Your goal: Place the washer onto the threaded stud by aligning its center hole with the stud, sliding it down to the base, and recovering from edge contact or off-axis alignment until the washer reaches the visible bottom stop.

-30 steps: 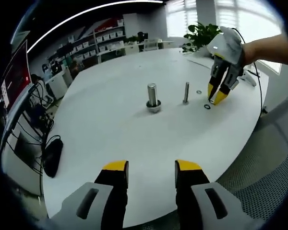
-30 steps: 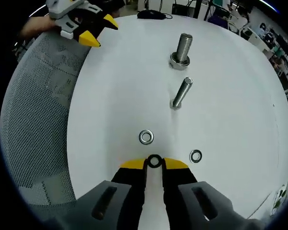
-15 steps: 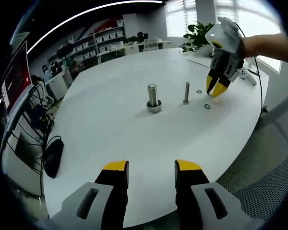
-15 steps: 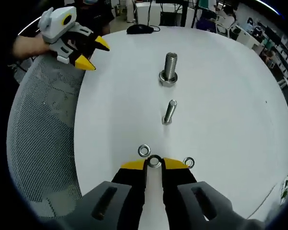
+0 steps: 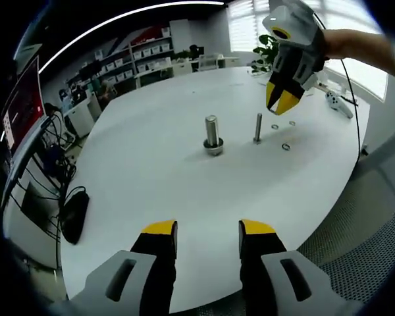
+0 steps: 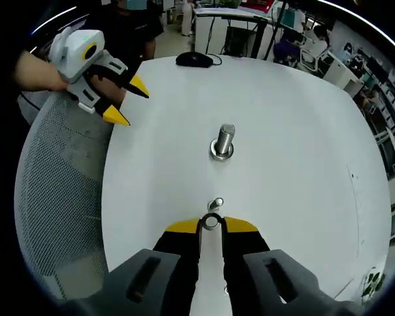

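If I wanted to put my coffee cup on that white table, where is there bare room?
The round white table is bare between the thick steel bolt and the near edge. It is crowded by the thin threaded stud, where loose washers lie.

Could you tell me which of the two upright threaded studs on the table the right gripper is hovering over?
The thin stud, not the thick stud with the washer at its base. The right gripper holds a washer almost directly above its tip.

A round white table [image 5: 151, 164] carries a thick bolt [image 5: 212, 135], a thin stud [image 5: 258, 128], three loose washers [image 5: 286, 146] and a mouse [image 6: 194, 59].
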Motion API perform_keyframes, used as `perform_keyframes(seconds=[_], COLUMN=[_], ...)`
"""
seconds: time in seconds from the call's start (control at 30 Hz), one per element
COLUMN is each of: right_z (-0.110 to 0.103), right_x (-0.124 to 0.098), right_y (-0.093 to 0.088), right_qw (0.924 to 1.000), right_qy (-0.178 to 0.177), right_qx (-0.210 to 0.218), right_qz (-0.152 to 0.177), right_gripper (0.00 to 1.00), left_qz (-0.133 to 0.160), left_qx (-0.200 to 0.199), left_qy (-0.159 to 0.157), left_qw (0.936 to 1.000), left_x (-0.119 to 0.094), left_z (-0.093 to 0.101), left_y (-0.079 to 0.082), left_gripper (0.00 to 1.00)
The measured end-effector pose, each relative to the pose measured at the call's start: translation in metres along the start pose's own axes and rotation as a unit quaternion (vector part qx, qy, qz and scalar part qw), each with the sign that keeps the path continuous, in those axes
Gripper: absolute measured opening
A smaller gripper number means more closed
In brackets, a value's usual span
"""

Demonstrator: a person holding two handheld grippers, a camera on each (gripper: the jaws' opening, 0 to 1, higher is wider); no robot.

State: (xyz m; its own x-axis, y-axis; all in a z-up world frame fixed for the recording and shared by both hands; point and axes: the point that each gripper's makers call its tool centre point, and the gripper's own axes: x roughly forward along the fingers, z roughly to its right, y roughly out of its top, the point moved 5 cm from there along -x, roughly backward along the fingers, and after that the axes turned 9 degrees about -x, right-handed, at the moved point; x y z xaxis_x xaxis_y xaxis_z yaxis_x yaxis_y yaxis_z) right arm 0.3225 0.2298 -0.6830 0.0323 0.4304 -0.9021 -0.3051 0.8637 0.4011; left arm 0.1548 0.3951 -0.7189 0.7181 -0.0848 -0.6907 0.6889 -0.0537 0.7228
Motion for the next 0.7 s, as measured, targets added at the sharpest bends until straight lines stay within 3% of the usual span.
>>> perform_keyframes(seconds=[0.33, 0.53, 0.7], right_z=[0.009, 0.008, 0.009], right_x=[0.009, 0.014, 0.018], right_y=[0.012, 0.01, 0.011], right_qw=[0.9996, 0.9985, 0.9984], right_qy=[0.007, 0.016, 0.022], right_qx=[-0.023, -0.038, -0.037], right_qz=[-0.014, -0.037, -0.037], right_gripper=[0.14, 0.14, 0.14], left_qz=[0.002, -0.001, 0.002], left_qx=[0.0, -0.008, -0.004], left_qy=[0.004, 0.008, 0.008], left_qw=[1.0, 0.9999, 1.0], left_x=[0.0, 0.001, 0.0], left_z=[-0.001, -0.004, -0.004], left_y=[0.0, -0.001, 0.0], left_gripper=[0.35, 0.35, 0.34])
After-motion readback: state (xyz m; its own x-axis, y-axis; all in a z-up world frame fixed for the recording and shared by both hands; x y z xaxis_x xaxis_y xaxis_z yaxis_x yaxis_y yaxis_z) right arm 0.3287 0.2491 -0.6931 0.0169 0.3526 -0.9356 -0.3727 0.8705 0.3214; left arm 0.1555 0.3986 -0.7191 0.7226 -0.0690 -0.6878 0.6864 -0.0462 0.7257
